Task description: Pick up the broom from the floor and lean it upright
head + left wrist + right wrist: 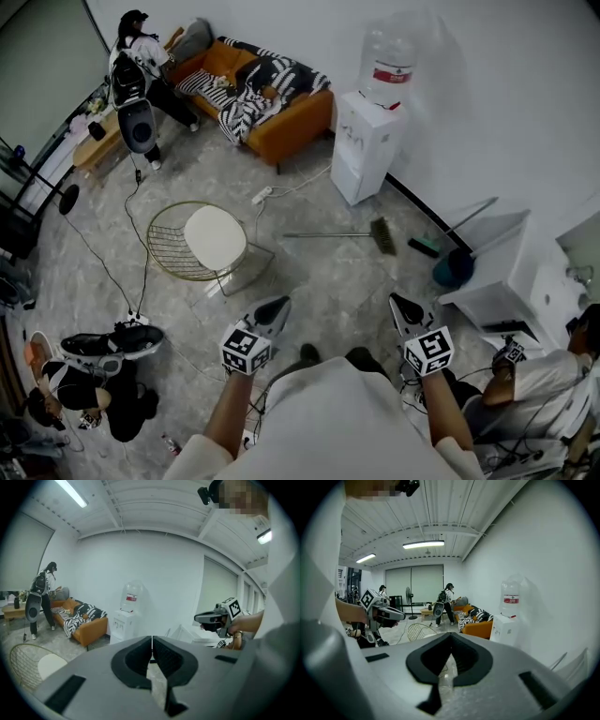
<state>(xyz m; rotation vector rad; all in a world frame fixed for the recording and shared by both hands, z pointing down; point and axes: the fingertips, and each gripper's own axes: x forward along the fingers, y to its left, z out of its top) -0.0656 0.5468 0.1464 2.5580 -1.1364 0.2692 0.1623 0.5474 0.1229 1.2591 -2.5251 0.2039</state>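
The broom (382,235) lies flat on the grey floor, its thin handle pointing left and its dark bristle head near the water dispenser. Both grippers hover well short of it, near the person's body. My left gripper (279,302) points toward the wire chair with its jaws shut and nothing between them. My right gripper (397,301) points toward the broom's head end, also shut and empty. In the left gripper view, the left gripper (152,640) has its tips together; the same holds for the right gripper (451,636) in the right gripper view. Neither gripper view shows the broom.
A gold wire chair (178,253) with a white seat stands left of the broom. Behind are a water dispenser (367,141), an orange sofa (286,127) and a power strip (262,195). A blue dustpan (454,268) and white cabinet (495,291) sit right. People sit at both lower sides.
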